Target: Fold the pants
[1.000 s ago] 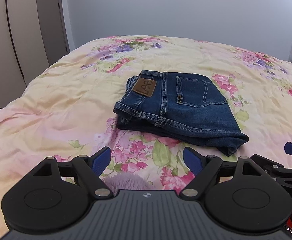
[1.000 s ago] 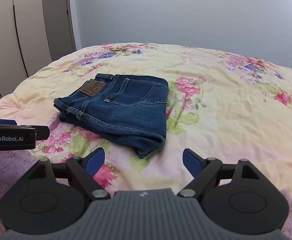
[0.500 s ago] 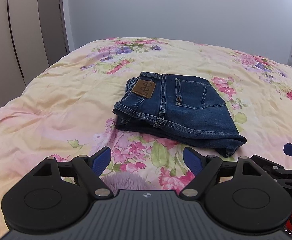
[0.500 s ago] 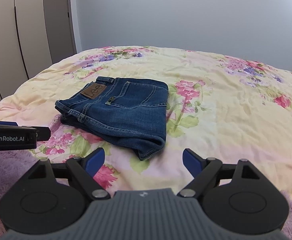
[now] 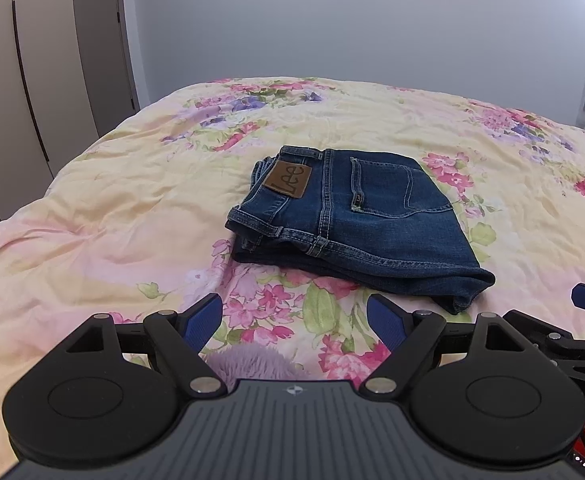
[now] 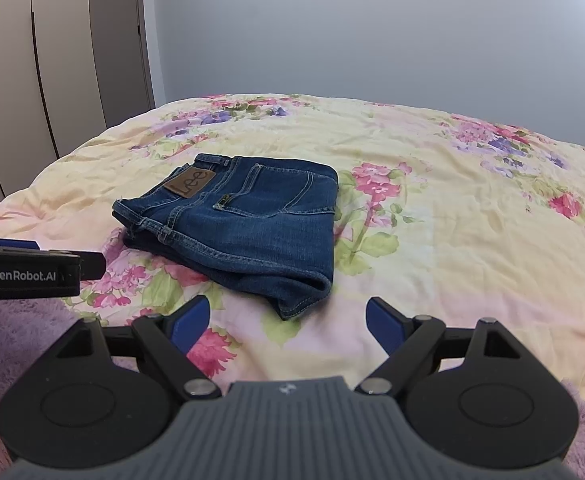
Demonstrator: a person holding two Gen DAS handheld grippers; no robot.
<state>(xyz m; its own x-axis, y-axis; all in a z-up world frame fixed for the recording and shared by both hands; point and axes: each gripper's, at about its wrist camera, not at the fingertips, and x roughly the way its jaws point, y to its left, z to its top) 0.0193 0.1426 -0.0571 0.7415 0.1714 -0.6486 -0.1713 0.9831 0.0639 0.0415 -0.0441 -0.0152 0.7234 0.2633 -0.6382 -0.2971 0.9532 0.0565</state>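
1. Closest in: my left gripper (image 5: 294,318) has its blue pads spread wide with nothing between them. It hovers over the floral bedspread (image 5: 104,216), with a patch of purple fluffy fabric (image 5: 248,362) just under its nose.
2. My right gripper (image 6: 288,322) is likewise spread and empty, hanging beside the left one, over the bedspread's near edge. Neither tool touches cloth.
3. Ahead of both grippers: the jeans (image 5: 356,220) lie as a compact stacked packet on the bedspread. From the left gripper they sit ahead and slightly right; from the right gripper, ahead and left.
4. Packet detail: waistband and leather patch (image 5: 288,179) at the left end, back pocket up, a rounded fold edge at the corner nearest the right gripper. Layers look roughly aligned, with the lower layer peeking out along the near side.
5. Judgement: the fold looks finished or nearly so; the step in hand is a release and a check.
6. To do it well: keep both pairs of pads apart and clear of the denim so nothing snags and reopens the stack. If tidying, I would nudge only the near lower edge, lightly.
7. Beyond the packet: open bedspread, then a plain wall and wardrobe doors (image 6: 52,80) to the far left.
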